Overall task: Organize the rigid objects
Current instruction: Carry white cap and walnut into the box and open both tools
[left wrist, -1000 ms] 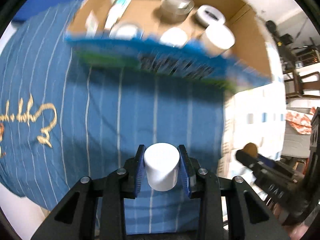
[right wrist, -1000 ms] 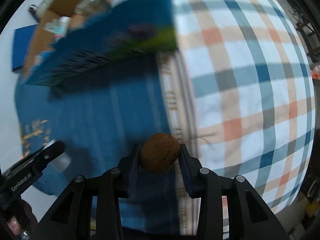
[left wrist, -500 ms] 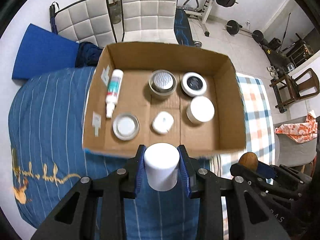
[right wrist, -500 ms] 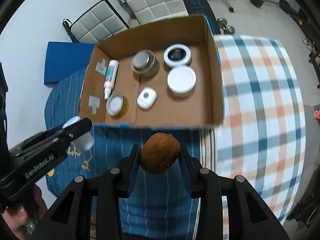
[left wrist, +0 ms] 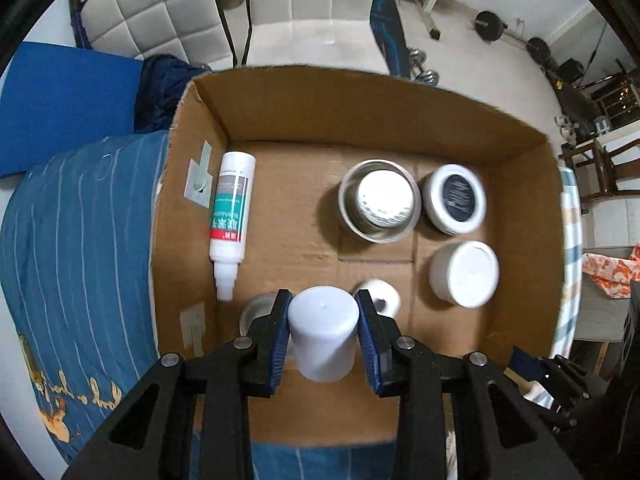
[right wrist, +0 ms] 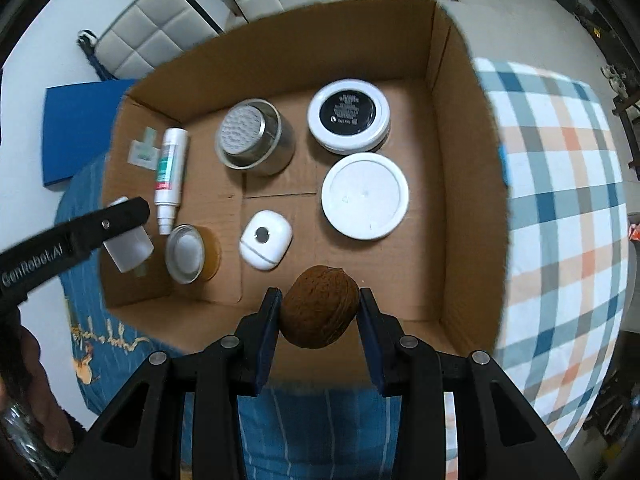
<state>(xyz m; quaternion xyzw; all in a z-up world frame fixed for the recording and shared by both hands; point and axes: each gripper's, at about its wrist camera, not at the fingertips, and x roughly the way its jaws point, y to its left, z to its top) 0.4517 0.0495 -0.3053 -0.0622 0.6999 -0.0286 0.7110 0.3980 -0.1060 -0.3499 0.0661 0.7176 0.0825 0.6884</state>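
Note:
My left gripper point(left wrist: 323, 334) is shut on a white cylindrical cap point(left wrist: 323, 332), held over the near left part of an open cardboard box point(left wrist: 360, 108). My right gripper point(right wrist: 318, 312) is shut on a brown walnut point(right wrist: 318, 306) above the box's point(right wrist: 460, 120) near right floor. In the right wrist view the left gripper point(right wrist: 132, 224) with its white cap point(right wrist: 128, 250) hangs over the box's left corner. Lying in the box: a white squeeze bottle point(right wrist: 170, 168), a steel tin point(right wrist: 250, 138), a black-topped jar point(right wrist: 348, 114), a white-lidded jar point(right wrist: 364, 196), a small amber jar point(right wrist: 190, 254) and a white oval case point(right wrist: 265, 245).
The box stands on a bed with a blue striped cover point(left wrist: 72, 248) and a checked blanket point(right wrist: 560, 208). White padded chairs point(left wrist: 224, 12) and a blue mat point(left wrist: 60, 100) lie beyond it. Gym weights point(left wrist: 488, 26) sit on the floor. A person's hand point(right wrist: 24, 392) holds the left gripper.
Both grippers have travelled forward from over the blue cover to above the box's interior, each still gripping its object. The box looms larger in both views.

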